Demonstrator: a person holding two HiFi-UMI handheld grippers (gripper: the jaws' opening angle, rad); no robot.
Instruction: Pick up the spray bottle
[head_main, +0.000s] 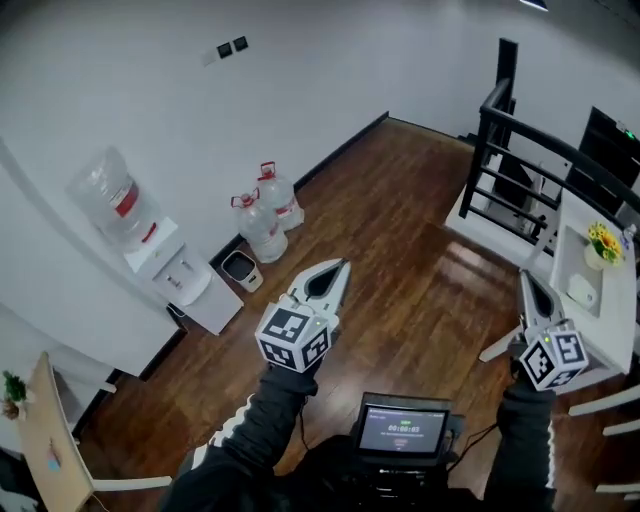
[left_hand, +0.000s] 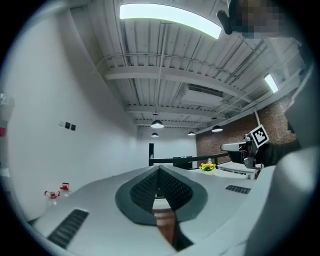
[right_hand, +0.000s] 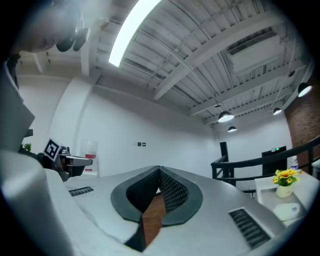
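My left gripper (head_main: 338, 266) is held level over the wood floor, jaws shut with nothing in them; its tips meet in the left gripper view (left_hand: 159, 169). My right gripper (head_main: 524, 276) is raised at the right, beside the white table (head_main: 612, 310), also shut and empty (right_hand: 160, 170). No spray bottle shows clearly. A small bottle-like thing (head_main: 628, 236) stands behind the yellow flowers (head_main: 603, 242) on that table, too small to tell. Each gripper shows in the other's view: the right one (left_hand: 248, 145), the left one (right_hand: 70, 162).
A water dispenser (head_main: 150, 240) stands at the left wall, with two water jugs (head_main: 268, 213) and a small bin (head_main: 240, 268) beside it. A black railing (head_main: 540, 160) runs at the back right. White chairs (head_main: 600, 400) flank the table. A small screen (head_main: 402, 428) sits at my chest.
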